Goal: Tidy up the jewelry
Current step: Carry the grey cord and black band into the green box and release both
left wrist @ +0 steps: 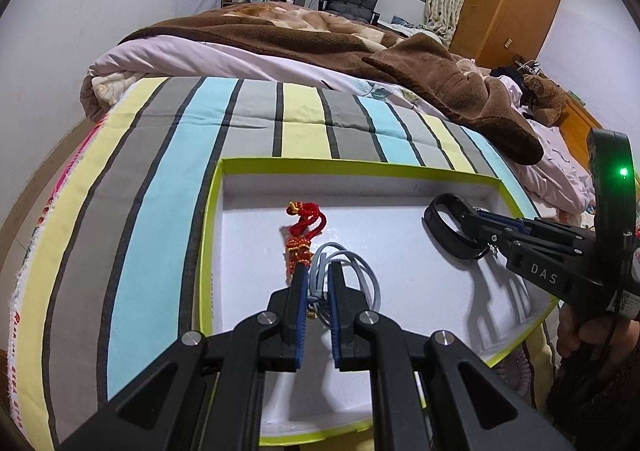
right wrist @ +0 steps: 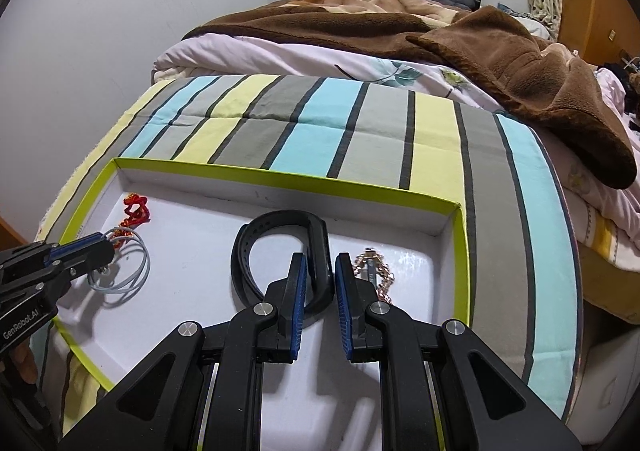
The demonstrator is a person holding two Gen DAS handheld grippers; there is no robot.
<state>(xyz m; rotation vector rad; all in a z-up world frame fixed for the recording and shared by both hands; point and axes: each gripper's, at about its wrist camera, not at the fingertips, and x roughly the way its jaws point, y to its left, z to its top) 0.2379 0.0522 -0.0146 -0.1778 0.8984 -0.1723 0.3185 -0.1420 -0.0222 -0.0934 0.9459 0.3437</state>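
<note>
My left gripper (left wrist: 318,271) tilts steeply down, its jaws nearly closed, pinching something thin. My right gripper (right wrist: 320,263) slants down too, jaws narrow, clamped on something. A hand (left wrist: 580,331) grips its handle.

One tray (right wrist: 280,181) holds four pieces: one red cord (left wrist: 306,225), one grey cord (left wrist: 360,271), one black band (right wrist: 280,243). One gold chain (right wrist: 378,271).

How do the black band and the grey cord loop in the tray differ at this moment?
The black band is wide, flat and dark; the grey cord loop is thin, round and pale, coiled in several turns. The black band sits mid-tray, pinched by the right gripper; the grey cord loop lies nearer the red knotted charm, pinched by the left gripper. Both rest in the green-rimmed tray.
</note>
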